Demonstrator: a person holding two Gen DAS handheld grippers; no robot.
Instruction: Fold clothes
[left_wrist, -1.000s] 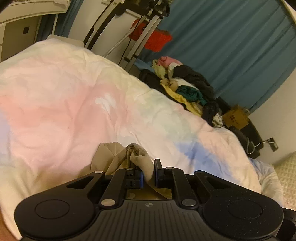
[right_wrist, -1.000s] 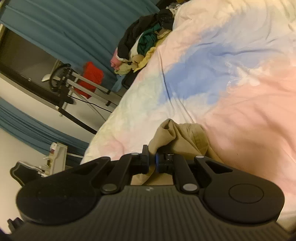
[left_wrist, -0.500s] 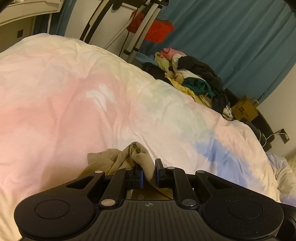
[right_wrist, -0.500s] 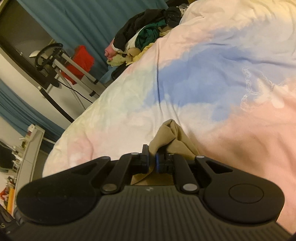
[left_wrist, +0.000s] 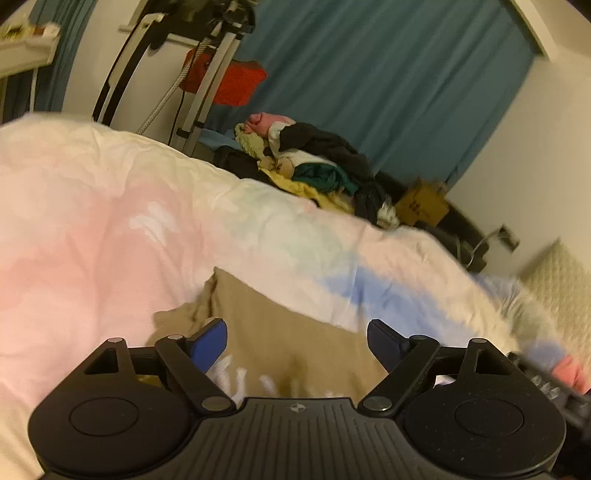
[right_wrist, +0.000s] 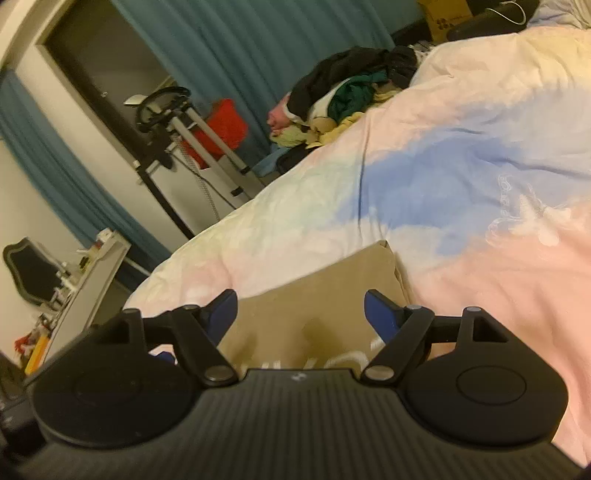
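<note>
A tan garment (left_wrist: 295, 332) with white lettering lies flat on the pastel duvet (left_wrist: 110, 229), just ahead of both grippers. My left gripper (left_wrist: 297, 338) is open and empty, its blue pads wide apart above the garment. In the right wrist view the same tan garment (right_wrist: 314, 295) lies with a straight far edge and a corner pointing away. My right gripper (right_wrist: 300, 308) is open and empty over it. The garment's near part is hidden under both gripper bodies.
A heap of mixed clothes (left_wrist: 310, 166) sits at the far edge of the bed, also in the right wrist view (right_wrist: 343, 99). Beyond stand a metal frame with a red item (left_wrist: 225, 79), blue curtains (left_wrist: 369, 81) and a cardboard box (left_wrist: 421, 203).
Both grippers were shut on bunched tan fabric; now both have opened and let it go. The garment now lies flat on the duvet.
</note>
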